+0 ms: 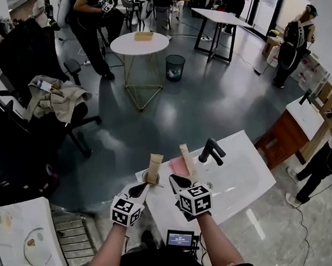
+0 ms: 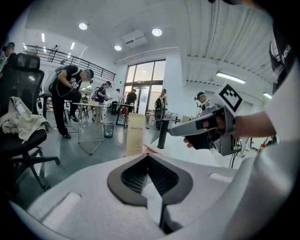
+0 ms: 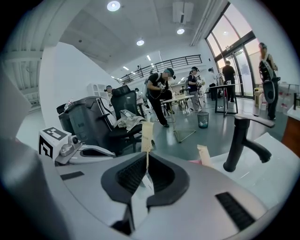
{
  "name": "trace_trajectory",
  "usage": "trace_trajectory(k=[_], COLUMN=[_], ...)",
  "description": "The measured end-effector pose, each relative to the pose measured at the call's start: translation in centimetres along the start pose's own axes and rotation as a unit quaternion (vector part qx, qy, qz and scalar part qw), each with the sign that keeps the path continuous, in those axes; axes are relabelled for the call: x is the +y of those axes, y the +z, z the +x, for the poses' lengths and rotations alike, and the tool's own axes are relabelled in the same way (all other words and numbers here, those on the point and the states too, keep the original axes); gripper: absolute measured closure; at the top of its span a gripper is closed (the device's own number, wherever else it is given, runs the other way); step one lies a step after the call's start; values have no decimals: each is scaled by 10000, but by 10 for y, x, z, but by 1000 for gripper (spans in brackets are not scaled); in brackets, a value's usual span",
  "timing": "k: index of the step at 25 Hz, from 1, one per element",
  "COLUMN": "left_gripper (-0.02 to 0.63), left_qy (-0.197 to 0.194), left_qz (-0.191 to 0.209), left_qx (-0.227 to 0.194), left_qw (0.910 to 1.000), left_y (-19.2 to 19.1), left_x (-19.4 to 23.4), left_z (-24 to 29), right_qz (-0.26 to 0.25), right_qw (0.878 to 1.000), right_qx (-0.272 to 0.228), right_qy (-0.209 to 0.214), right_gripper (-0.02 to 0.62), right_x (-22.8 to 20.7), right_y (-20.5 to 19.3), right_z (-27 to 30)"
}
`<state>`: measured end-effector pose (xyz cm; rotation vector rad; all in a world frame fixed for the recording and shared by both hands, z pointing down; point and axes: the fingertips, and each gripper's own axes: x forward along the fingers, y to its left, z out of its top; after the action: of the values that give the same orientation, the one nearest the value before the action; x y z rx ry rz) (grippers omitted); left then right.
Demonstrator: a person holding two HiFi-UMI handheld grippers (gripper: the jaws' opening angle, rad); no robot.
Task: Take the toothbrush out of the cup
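Pinching toothbrush (image 3: 147, 136) by thin stem with right gripper (image 3: 146, 163), jaws nearly shut on it. Stands upright in cup (image 1: 149, 179) on tabletop (image 1: 238, 171). Left gripper (image 2: 148, 158) closed, looks clamped on cup rim. Light, stiff, skinny, probably slippery, so grab low and pull straight up.

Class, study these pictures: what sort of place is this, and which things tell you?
Probably an open-plan office or lab hall, not a bathroom: a white washbasin unit with a black tap stands among black office chairs and a round white table.
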<state>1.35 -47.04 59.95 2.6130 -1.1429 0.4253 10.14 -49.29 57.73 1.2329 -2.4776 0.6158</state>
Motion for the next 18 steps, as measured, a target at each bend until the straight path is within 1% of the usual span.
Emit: trace_trajectory(k=[4, 10, 14, 18], left_gripper=[597, 597, 597, 597], left_qy=[42, 141, 257, 383], left_qz=[-7, -99, -179, -303], left_qx=[-32, 10, 31, 112], left_qw=[10000, 9999, 9995, 9987], left_y=[5, 0, -5, -16], left_x=[8, 20, 31, 41], left_z=[5, 8, 9, 4], right_qz=[-42, -47, -12, -15], right_qw=[10000, 9994, 9982, 9969], right_qx=[-37, 54, 176, 357], right_qy=[75, 346, 577, 696], right_gripper=[545, 483, 421, 399], right_x=[-5, -2, 2, 6], right_y=[11, 15, 11, 0], right_z=[14, 44, 66, 83])
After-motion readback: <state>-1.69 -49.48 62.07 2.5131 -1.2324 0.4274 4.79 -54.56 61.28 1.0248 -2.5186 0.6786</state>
